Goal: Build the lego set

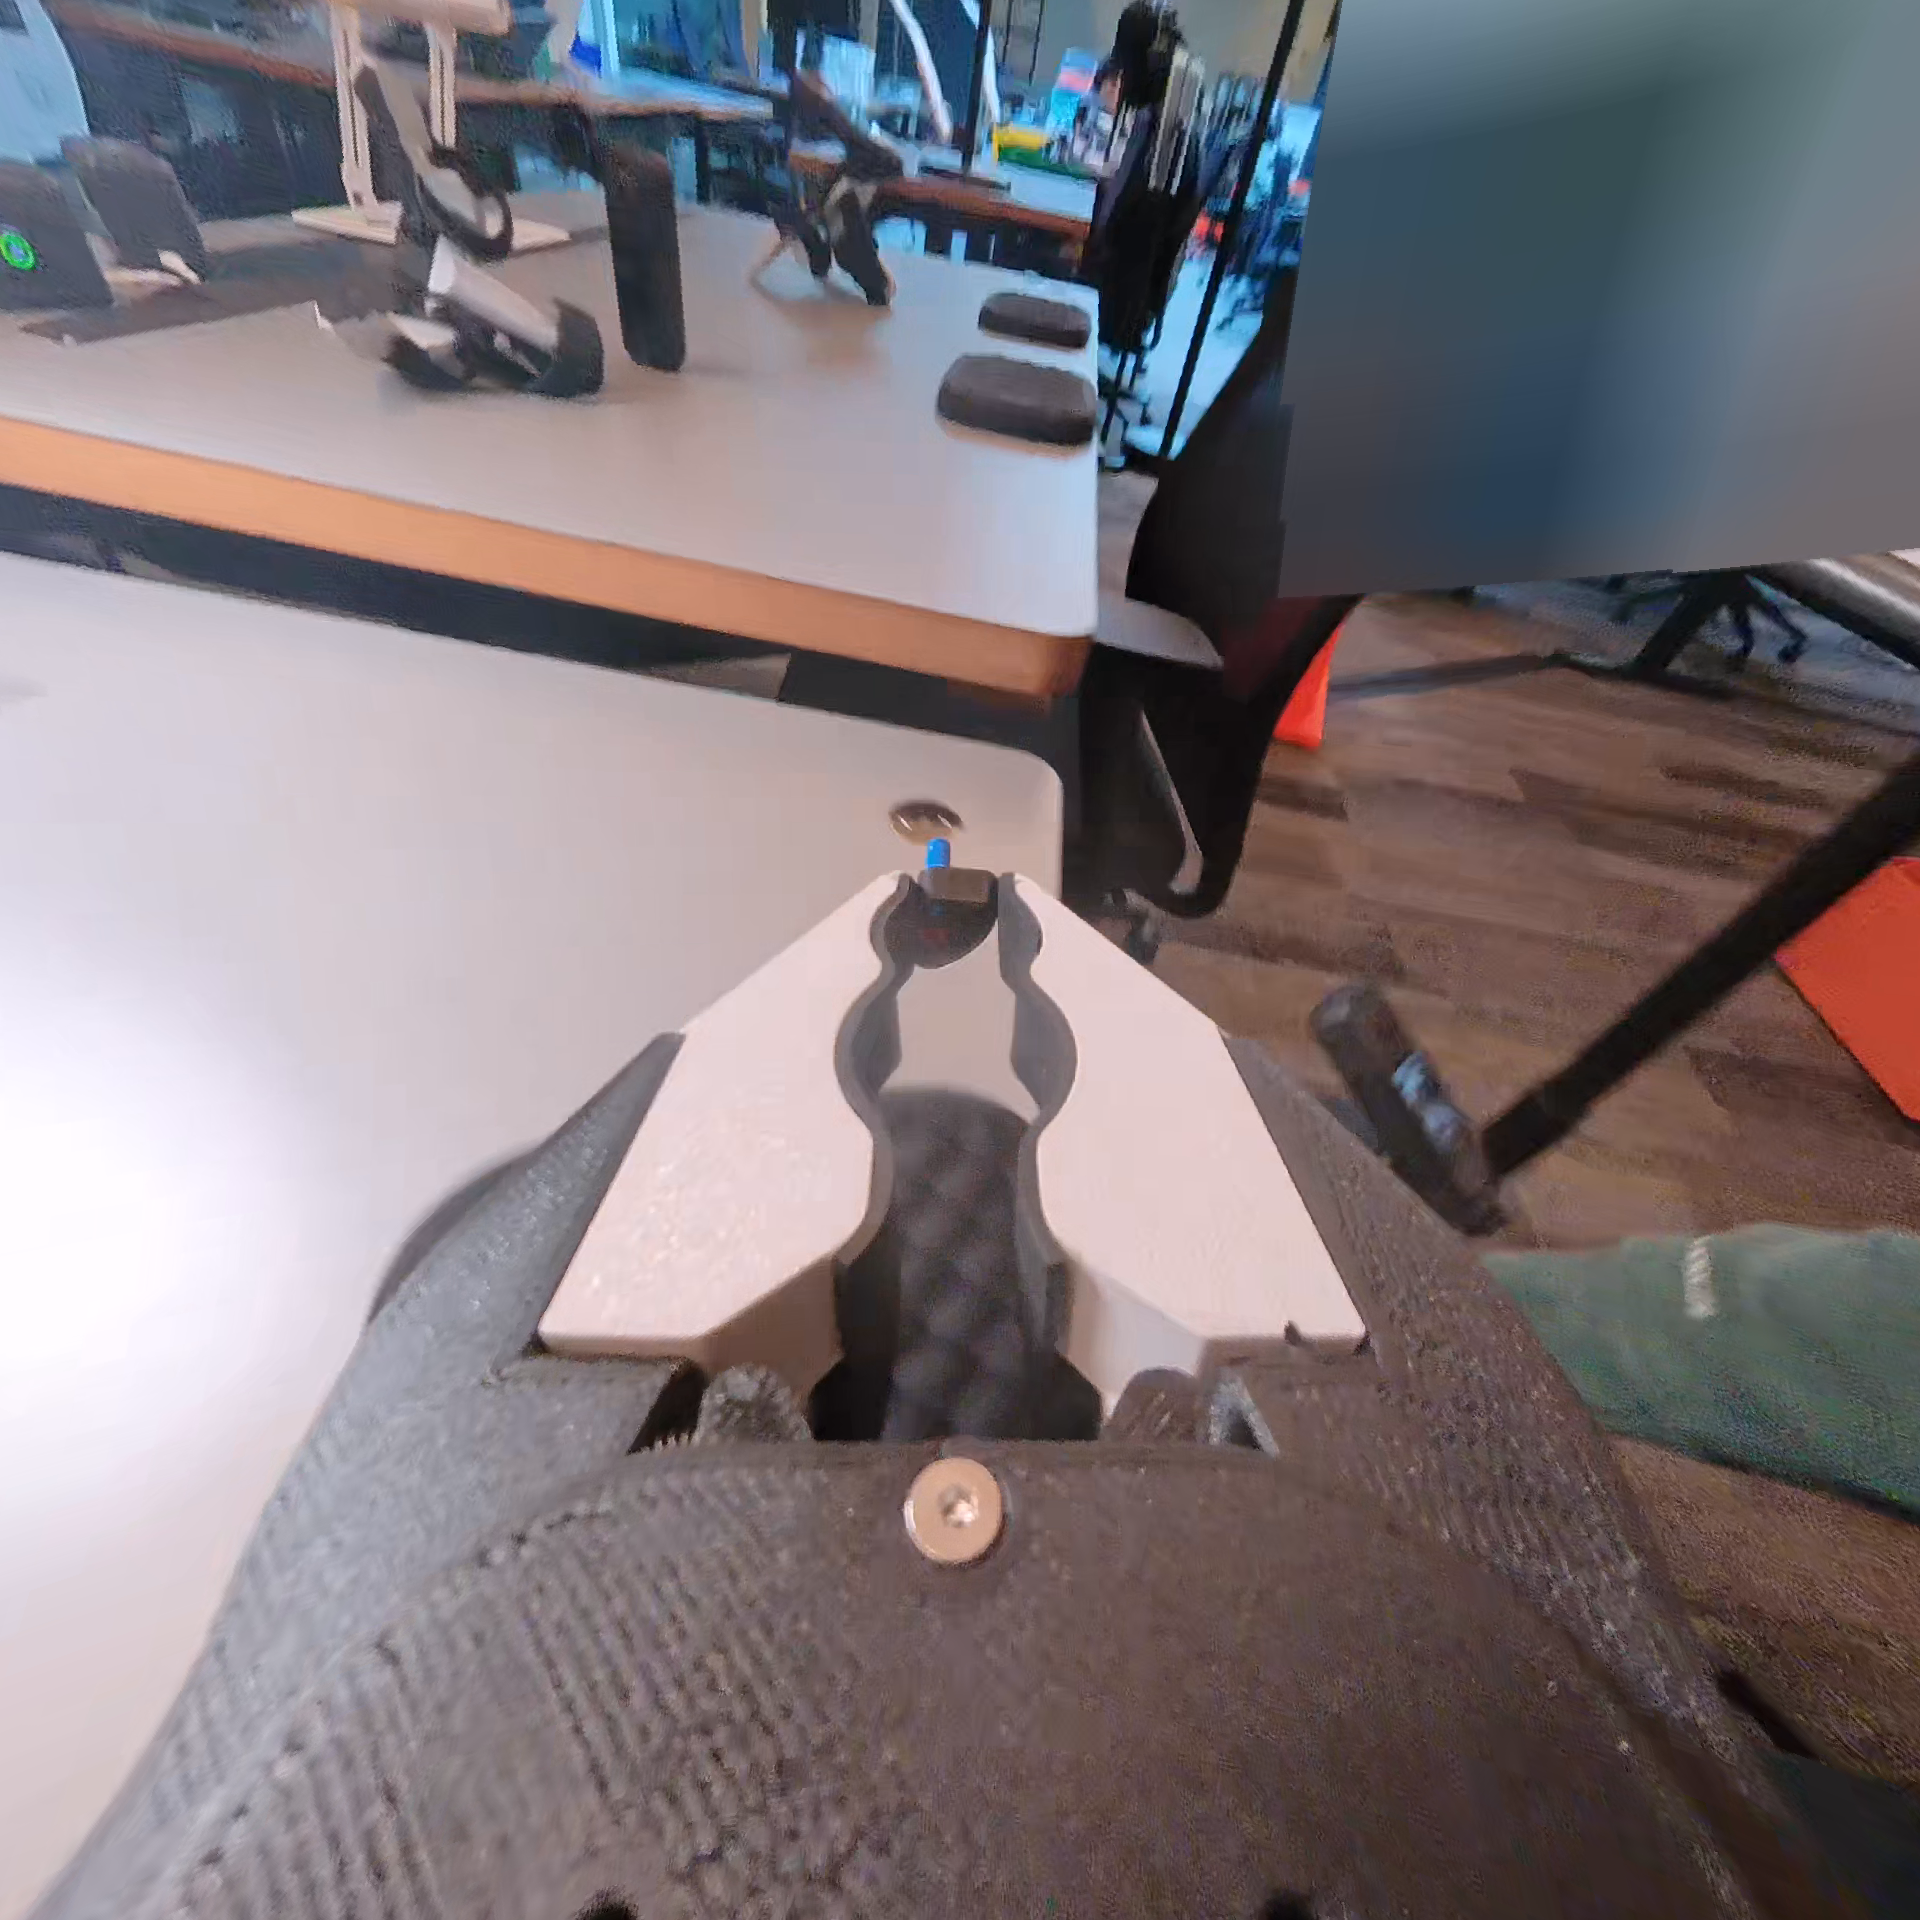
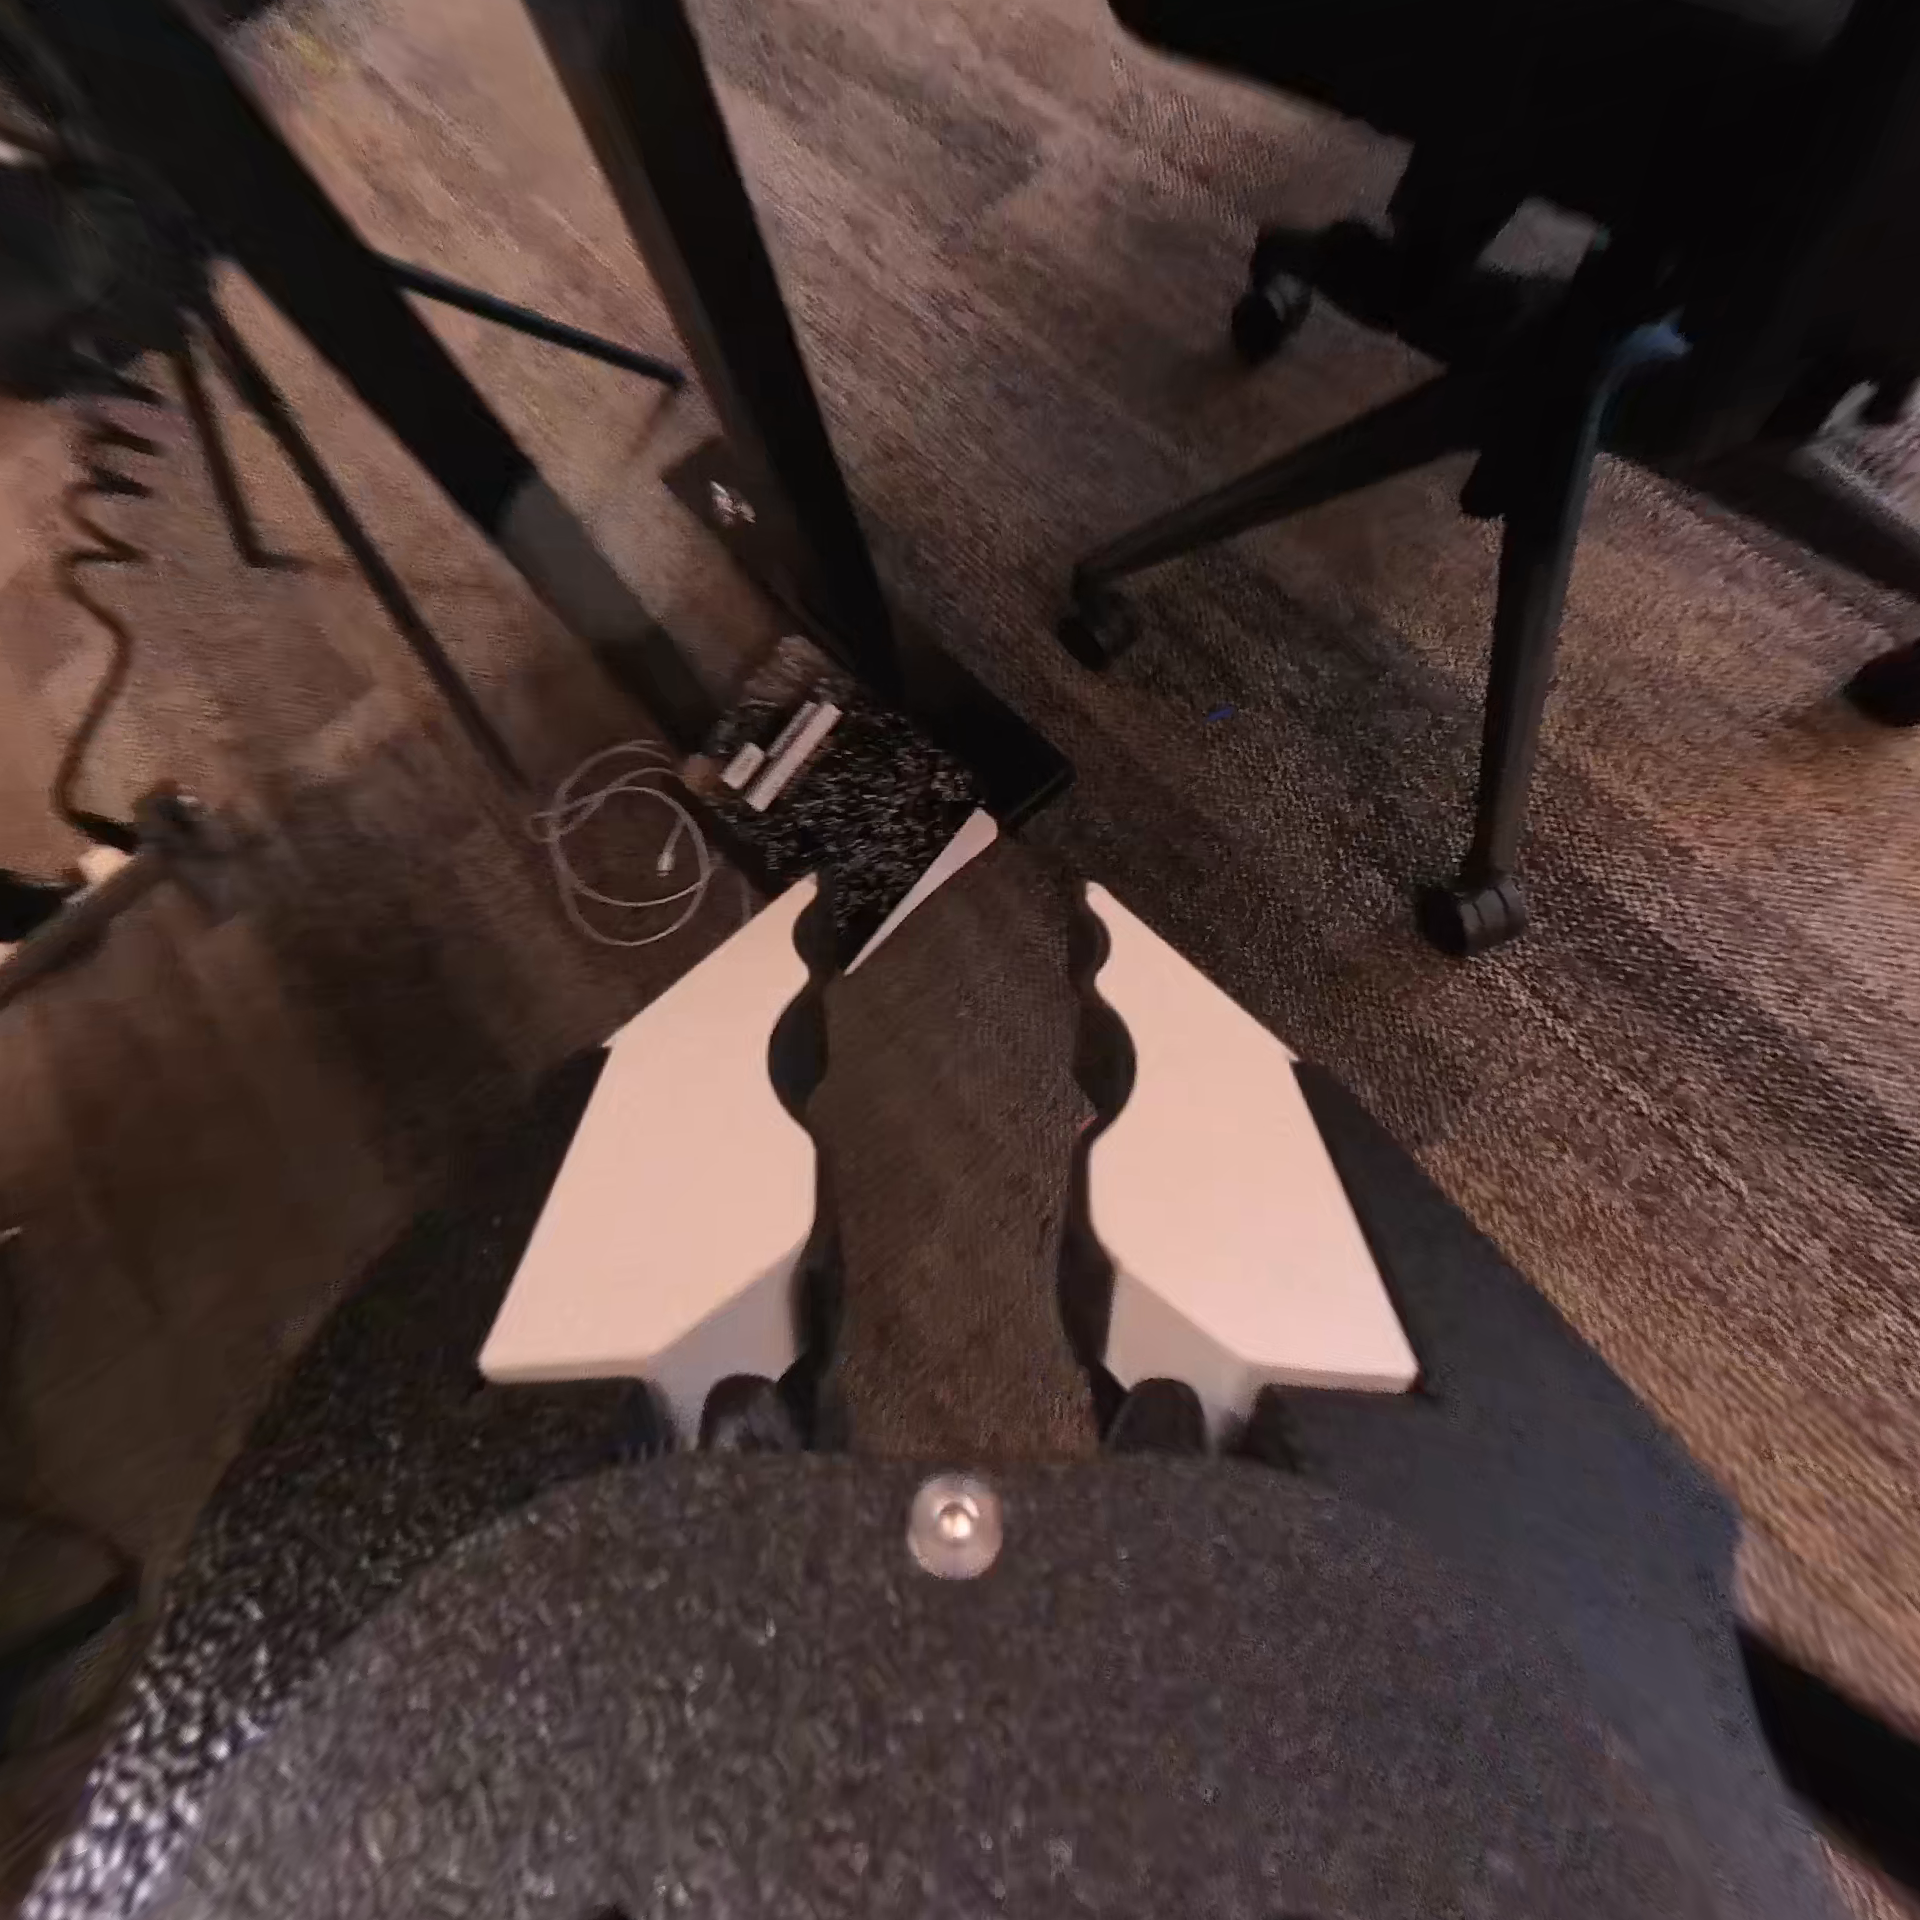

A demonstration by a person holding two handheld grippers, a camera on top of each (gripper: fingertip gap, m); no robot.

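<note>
My left gripper (image 1: 948, 891) is shut on a small black lego piece (image 1: 954, 889) with a blue pin (image 1: 937, 854) sticking up from it. It holds the piece above the near right corner of the white table (image 1: 416, 935). My right gripper (image 2: 948, 894) is open and empty. It points down at the brown carpet (image 2: 1351, 935), off the table. No other lego parts show in either view.
A second table (image 1: 623, 468) with stands and black pads (image 1: 1018, 400) lies beyond. A green sleeve (image 1: 1714, 1351) and a black rod (image 1: 1662, 1039) are at right. Black table legs (image 2: 727, 416), a cable coil (image 2: 623, 862) and chair legs with casters (image 2: 1475, 914) stand on the carpet. Left tips to right tips: about 40 centimetres.
</note>
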